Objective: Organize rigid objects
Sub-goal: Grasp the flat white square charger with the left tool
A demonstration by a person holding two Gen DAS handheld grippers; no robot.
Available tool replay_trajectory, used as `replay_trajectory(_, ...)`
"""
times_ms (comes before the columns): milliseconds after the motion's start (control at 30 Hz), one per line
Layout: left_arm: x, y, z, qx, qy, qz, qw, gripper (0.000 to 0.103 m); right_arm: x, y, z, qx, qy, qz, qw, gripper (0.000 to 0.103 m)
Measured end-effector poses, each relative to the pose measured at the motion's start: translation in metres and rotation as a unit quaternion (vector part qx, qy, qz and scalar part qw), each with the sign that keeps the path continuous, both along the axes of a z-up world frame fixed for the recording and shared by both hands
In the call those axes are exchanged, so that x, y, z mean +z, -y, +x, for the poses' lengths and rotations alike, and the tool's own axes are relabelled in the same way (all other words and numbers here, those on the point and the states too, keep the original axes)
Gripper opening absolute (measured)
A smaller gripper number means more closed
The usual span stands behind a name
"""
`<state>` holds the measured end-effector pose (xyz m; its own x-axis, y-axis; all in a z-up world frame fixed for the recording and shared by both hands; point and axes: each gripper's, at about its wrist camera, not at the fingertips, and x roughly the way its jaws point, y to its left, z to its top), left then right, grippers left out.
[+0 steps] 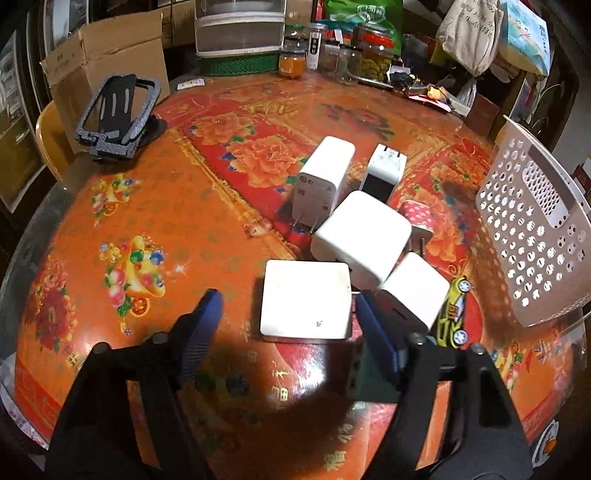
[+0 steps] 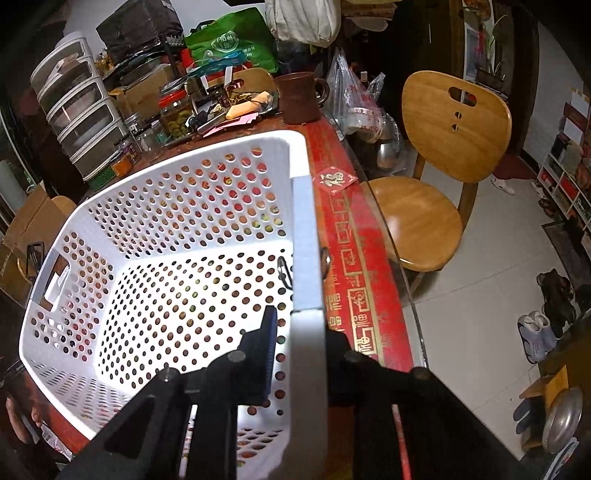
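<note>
Several white plug adapters lie grouped on the red floral table: a flat square one [image 1: 306, 300] nearest me, a large cube [image 1: 364, 236], a small cube [image 1: 415, 291], one with prongs [image 1: 321, 184] and a black-and-white one [image 1: 384, 171]. My left gripper [image 1: 288, 325] is open, its blue fingers either side of the flat square adapter's near edge. A yellow toy car [image 1: 452, 314] lies to the right. My right gripper [image 2: 299, 343] is shut on the right rim of the white perforated basket [image 2: 184, 206], which is tilted; it also shows in the left wrist view [image 1: 532, 236].
A black phone stand [image 1: 118, 114] sits at the far left. Jars [image 1: 373, 51], a drawer unit [image 1: 240, 29] and clutter line the table's back edge. A brown mug [image 2: 299, 96] stands behind the basket. A wooden chair [image 2: 436, 184] is past the table's right edge.
</note>
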<state>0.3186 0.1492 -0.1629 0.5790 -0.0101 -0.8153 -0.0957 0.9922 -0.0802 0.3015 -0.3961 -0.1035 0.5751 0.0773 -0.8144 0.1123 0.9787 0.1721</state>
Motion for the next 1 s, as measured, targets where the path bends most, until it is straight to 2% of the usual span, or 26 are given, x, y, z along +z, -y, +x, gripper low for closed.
replay_trajectory(67,-0.001,-0.004,0.002,-0.002,0.0,-0.018,0.9998,0.068,0.0,0.0,0.0,0.001,0.0,0.0,1.0,0.017)
replay_trajectory(333,-0.002,-0.008,0.009,-0.009,-0.003,-0.036,0.9993,0.066,-0.001,0.001,0.0,0.001,0.0,0.01,1.0,0.017)
replay_trajectory(367,-0.003,-0.008,0.009,-0.009,-0.002,-0.036,0.9993,0.063,-0.001,0.0,0.0,0.001,0.0,0.009,1.0,0.017)
replay_trajectory(433,-0.003,-0.006,0.008,-0.016,0.002,-0.042,0.999,0.047,-0.001,0.001,0.001,0.001,-0.001,0.009,1.0,0.017)
replay_trajectory(733,0.0,-0.008,0.003,-0.01,0.015,-0.036,0.9992,0.047,-0.002,0.001,0.0,0.002,-0.003,0.006,1.0,0.017)
replay_trajectory(867,0.017,-0.014,-0.006,0.002,0.042,-0.008,0.9991,0.046,-0.002,0.001,-0.001,0.002,-0.003,0.005,1.0,0.017)
replay_trajectory(1000,0.039,-0.015,-0.01,0.019,0.065,0.046,0.9966,0.046,-0.002,0.001,-0.001,0.001,-0.004,0.001,1.0,0.017)
